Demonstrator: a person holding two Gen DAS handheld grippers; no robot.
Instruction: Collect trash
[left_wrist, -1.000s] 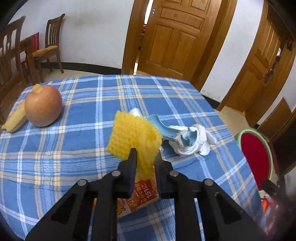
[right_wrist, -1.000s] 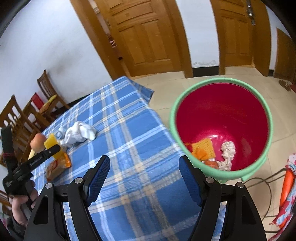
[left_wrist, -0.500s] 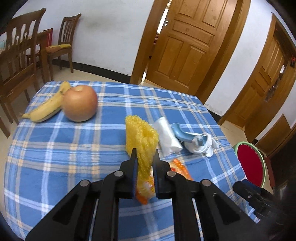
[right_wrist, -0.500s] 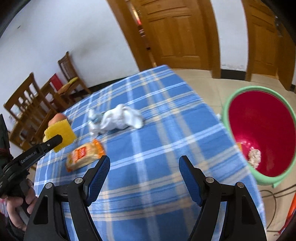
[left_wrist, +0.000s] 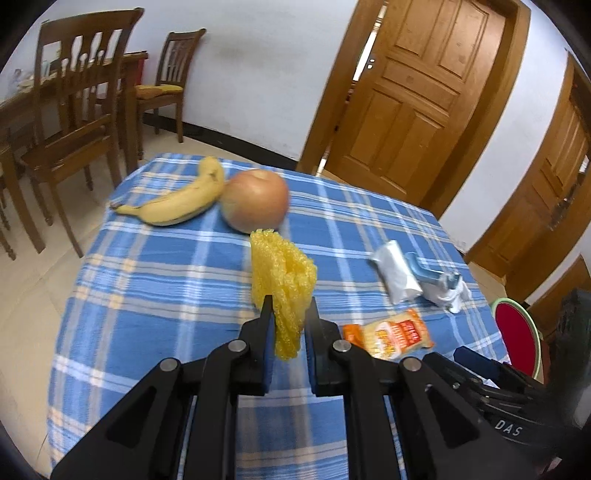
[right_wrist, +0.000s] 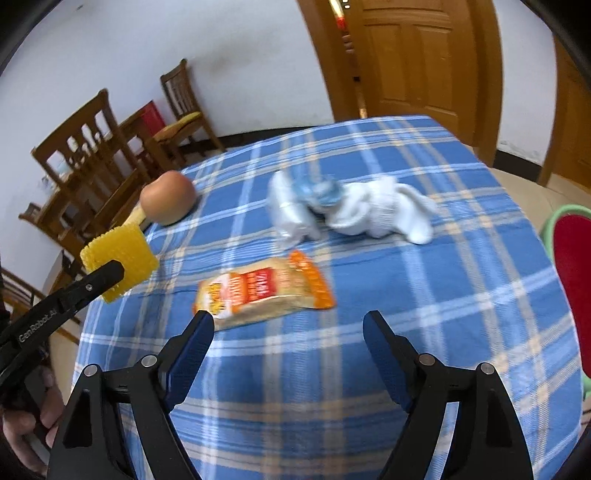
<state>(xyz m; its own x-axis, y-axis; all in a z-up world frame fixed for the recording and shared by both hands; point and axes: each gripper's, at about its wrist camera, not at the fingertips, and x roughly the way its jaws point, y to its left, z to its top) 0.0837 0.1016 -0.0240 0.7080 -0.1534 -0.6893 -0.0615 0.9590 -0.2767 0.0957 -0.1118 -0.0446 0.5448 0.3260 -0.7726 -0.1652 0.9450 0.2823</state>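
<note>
Over the blue checked tablecloth (left_wrist: 155, 288) the left gripper (left_wrist: 288, 321) is clamped on a yellow foam net (left_wrist: 282, 273), held clear of the cloth, presumably for carrying to the red bin (right_wrist: 572, 266) past the table's edge; the right gripper (right_wrist: 288, 328) has just been spreading its jaws, nothing between them, and points at the orange snack wrapper (right_wrist: 264, 290) lying flat just ahead, likely its next pick; the apple (left_wrist: 255, 201) and banana (left_wrist: 173, 203) sit touching at the far corner, probably to be left alone.
</note>
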